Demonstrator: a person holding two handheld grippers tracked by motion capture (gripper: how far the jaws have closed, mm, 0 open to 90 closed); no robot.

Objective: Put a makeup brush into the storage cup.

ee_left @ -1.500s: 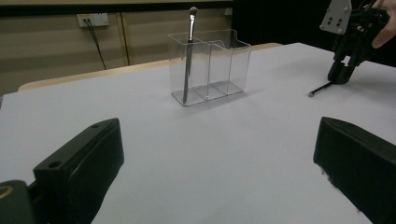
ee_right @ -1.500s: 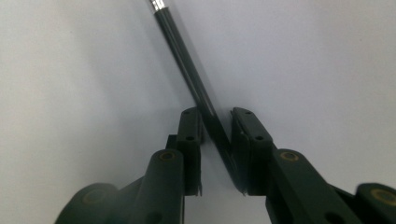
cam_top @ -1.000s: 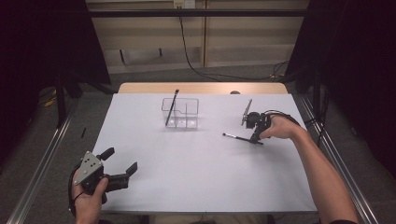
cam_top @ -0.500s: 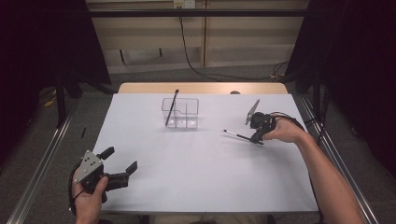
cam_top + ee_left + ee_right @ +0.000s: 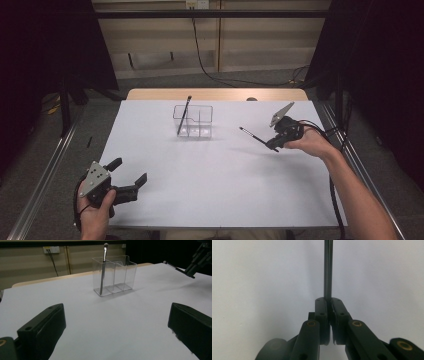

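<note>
With the right gripper (image 5: 274,144) fingers clamped on the brush (image 5: 253,136), its tip should be raised above the clear organizer (image 5: 193,121), then lowered upright into an empty compartment.

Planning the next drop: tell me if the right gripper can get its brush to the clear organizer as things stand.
Probably yes. The right gripper holds the brush off the white table, and nothing lies between it and the clear organizer, whose right compartments look empty.

table cover (image 5: 210,175): plain white
organiser (image 5: 193,121): clear, colourless
brush in organiser (image 5: 183,115): dark handle, silvery ferrule
held brush (image 5: 252,135): black, pale tip
right gripper (image 5: 274,145): black, grey plate
left gripper (image 5: 131,177): black, grey plate
table edge (image 5: 215,94): light wood
</note>
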